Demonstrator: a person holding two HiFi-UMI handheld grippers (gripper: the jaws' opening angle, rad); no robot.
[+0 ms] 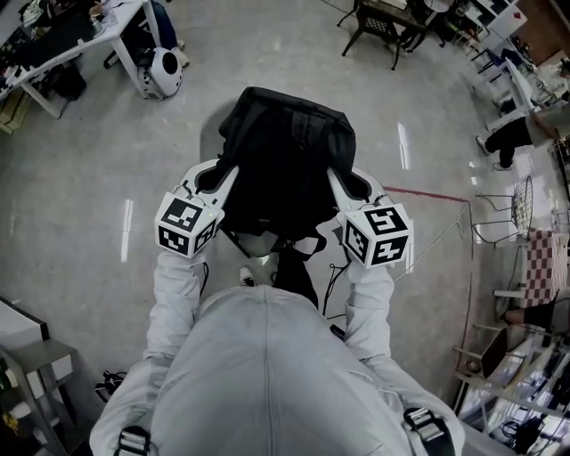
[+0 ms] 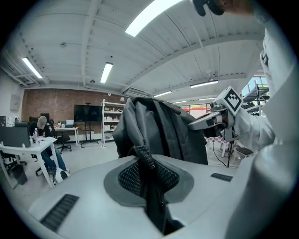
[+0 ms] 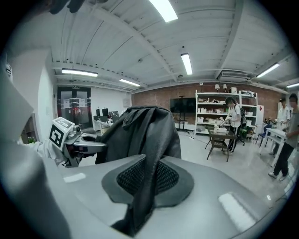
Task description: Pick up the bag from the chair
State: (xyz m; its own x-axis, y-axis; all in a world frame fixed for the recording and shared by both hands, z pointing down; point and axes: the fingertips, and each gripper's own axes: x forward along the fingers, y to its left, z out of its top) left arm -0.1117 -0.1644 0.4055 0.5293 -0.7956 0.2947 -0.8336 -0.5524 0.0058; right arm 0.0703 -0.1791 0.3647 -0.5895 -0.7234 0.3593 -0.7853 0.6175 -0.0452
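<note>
A black backpack point(image 1: 285, 165) hangs in the air in front of me, held up between both grippers. My left gripper point(image 1: 220, 181) is shut on one of the bag's straps point(image 2: 150, 173), which runs between its jaws toward the bag body point(image 2: 159, 133). My right gripper point(image 1: 346, 185) is shut on another strap point(image 3: 142, 186) leading to the bag point(image 3: 140, 133). The two grippers face each other across the bag: the right gripper point(image 2: 211, 119) shows in the left gripper view, the left gripper point(image 3: 86, 145) in the right one. The chair is mostly hidden under the bag.
A white desk point(image 1: 85, 40) stands far left with a person seated at it point(image 2: 44, 125). Dark chairs and a table point(image 1: 378, 25) stand at the far side, with a wire rack point(image 1: 517, 207) to the right. People stand by shelves point(image 3: 233, 116). A red floor line point(image 1: 427, 194) runs right.
</note>
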